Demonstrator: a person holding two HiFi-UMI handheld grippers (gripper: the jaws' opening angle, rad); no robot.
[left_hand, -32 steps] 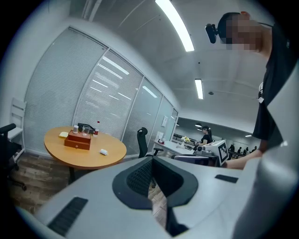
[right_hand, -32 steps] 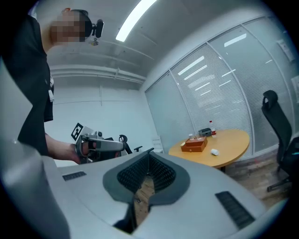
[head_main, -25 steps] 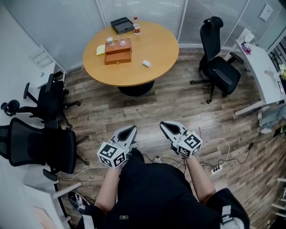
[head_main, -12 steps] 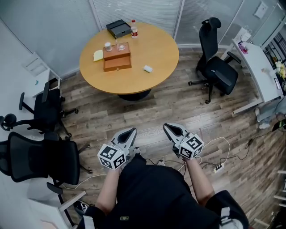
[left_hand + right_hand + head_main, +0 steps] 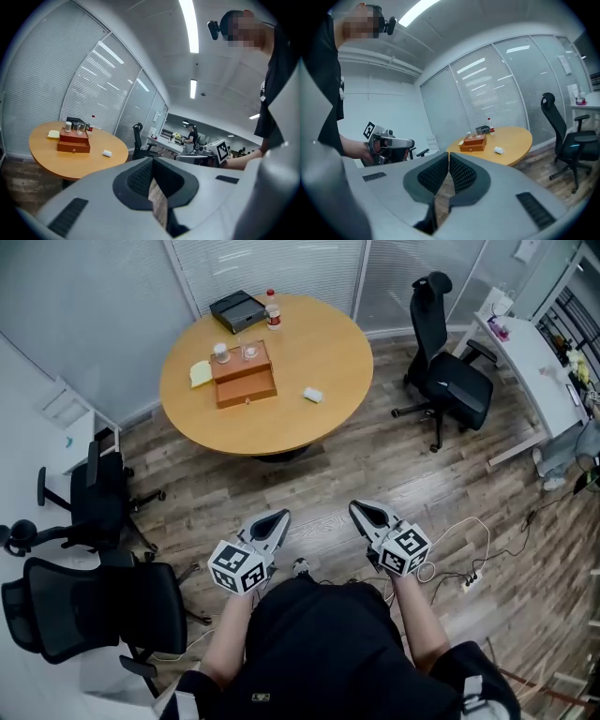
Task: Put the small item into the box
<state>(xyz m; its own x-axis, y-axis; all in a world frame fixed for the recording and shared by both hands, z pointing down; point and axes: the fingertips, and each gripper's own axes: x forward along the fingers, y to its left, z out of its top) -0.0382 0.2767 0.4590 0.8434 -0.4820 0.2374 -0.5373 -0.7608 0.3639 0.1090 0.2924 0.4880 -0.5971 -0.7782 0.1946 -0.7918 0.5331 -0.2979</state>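
A small white item [image 5: 312,395] lies on the round wooden table [image 5: 328,343], to the right of a brown wooden box with a drawer [image 5: 244,377]. Both grippers are held close to my body over the floor, well short of the table. My left gripper [image 5: 274,521] is shut and empty, and my right gripper [image 5: 364,512] is also shut and empty. The left gripper view has the box [image 5: 73,144] and the item [image 5: 108,153] far beyond the closed left gripper [image 5: 152,159]. The right gripper view shows the box [image 5: 472,143] and the item [image 5: 499,150] past the closed right gripper [image 5: 448,153].
On the table there are also a yellow pad [image 5: 200,373], a black case [image 5: 236,307], a bottle [image 5: 273,307] and small jars on the box. Black office chairs stand at the right [image 5: 450,381] and the left [image 5: 98,493]. A white desk [image 5: 525,352] is far right; cables [image 5: 459,563] trail on the floor.
The person has stepped forward toward the table: the left-hand chairs slid down the picture. Both grippers came along, side by side, jaws unchanged.
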